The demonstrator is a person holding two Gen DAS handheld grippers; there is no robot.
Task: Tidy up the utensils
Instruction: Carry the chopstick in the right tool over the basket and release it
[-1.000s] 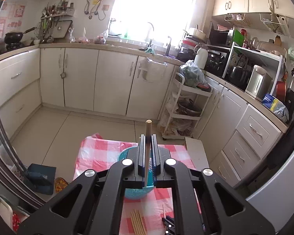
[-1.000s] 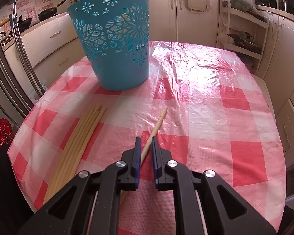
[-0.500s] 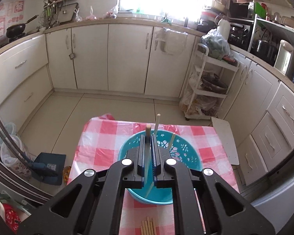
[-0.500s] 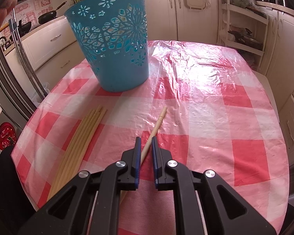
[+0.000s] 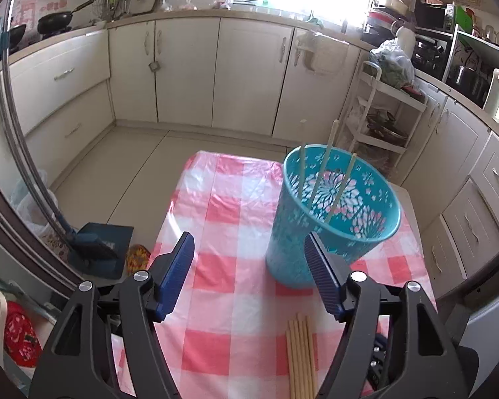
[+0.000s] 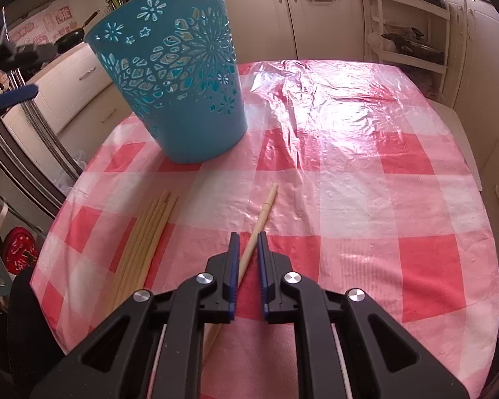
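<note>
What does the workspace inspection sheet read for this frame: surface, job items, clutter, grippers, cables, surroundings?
Surface: table under a red-and-white checked cloth with a shiny plastic cover.
Job's things: blue cut-out basket upright on the cloth, three chopsticks leaning inside; chopstick bundle flat near the front edge; single chopstick lying apart.
Clutter: nothing seen on the cloth.
Grippers: left gripper opening, nothing between its jaws; right gripper closed on the single chopstick.
Cables: nothing seen.
Surroundings: kitchen cabinets, wheeled rack, dustpan on the floor.
</note>
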